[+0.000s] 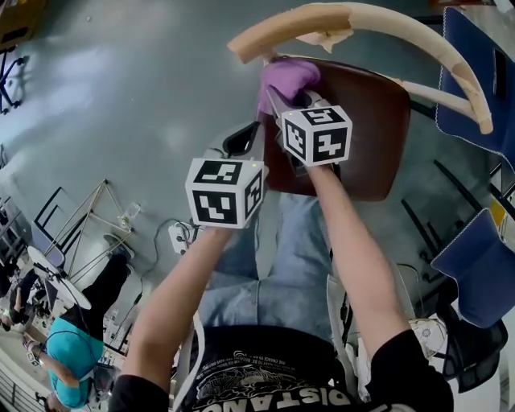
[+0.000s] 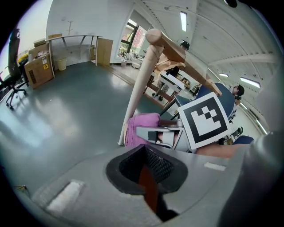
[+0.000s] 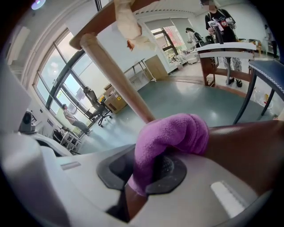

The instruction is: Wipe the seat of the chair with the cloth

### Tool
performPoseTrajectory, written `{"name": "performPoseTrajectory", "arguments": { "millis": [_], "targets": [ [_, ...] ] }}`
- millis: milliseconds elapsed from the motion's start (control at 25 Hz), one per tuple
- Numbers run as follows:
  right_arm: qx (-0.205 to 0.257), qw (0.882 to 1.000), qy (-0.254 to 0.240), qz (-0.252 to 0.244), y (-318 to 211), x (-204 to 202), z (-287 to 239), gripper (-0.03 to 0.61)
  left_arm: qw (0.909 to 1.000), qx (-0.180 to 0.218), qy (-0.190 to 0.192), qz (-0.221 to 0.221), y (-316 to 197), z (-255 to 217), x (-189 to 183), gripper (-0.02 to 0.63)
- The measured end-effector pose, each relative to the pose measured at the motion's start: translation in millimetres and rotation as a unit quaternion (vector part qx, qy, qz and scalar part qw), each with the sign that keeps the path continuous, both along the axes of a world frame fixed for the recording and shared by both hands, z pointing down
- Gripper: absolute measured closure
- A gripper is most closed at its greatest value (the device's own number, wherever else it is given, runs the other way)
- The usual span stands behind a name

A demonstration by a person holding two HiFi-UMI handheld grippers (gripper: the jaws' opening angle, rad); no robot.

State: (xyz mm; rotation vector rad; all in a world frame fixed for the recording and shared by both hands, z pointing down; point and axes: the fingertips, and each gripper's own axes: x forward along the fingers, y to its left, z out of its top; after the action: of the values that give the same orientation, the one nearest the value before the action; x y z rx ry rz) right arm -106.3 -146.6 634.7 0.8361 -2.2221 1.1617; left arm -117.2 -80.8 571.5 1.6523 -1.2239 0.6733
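Observation:
The chair's dark brown seat (image 1: 366, 141) lies ahead of me, under its curved pale wooden backrest (image 1: 386, 24). My right gripper (image 1: 279, 100) is shut on a bunched purple cloth (image 1: 286, 79), which rests on the seat's far left corner beside a backrest post (image 3: 117, 91). In the right gripper view the cloth (image 3: 171, 137) bulges from between the right gripper (image 3: 146, 175) jaws, with the seat (image 3: 248, 146) at its right. My left gripper (image 1: 241, 138) hovers at the seat's left edge, shut and holding nothing. The left gripper view shows the left gripper (image 2: 148, 175) behind the cloth (image 2: 140, 128).
Blue chairs (image 1: 475, 72) (image 1: 479, 265) stand close at the right. A power strip (image 1: 179, 237) and cables lie on the grey floor at the left, near a seated person in teal (image 1: 68, 354). Another person (image 3: 222, 26) stands by desks beyond the chair.

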Motion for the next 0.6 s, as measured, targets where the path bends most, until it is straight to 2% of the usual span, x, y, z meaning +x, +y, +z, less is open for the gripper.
{"name": "performPoseTrajectory", "arguments": {
  "millis": [240,600],
  "targets": [
    [0.003,1.0,0.001,0.021,-22,28,4,0.518,1.0,-0.001,-0.009,-0.002,-1,2,13,0.615],
    [-0.004,0.998,0.013,0.06,-37,95,9,0.518,1.0,-0.004,-0.007,0.0,-6,5,48,0.615]
  ]
}}
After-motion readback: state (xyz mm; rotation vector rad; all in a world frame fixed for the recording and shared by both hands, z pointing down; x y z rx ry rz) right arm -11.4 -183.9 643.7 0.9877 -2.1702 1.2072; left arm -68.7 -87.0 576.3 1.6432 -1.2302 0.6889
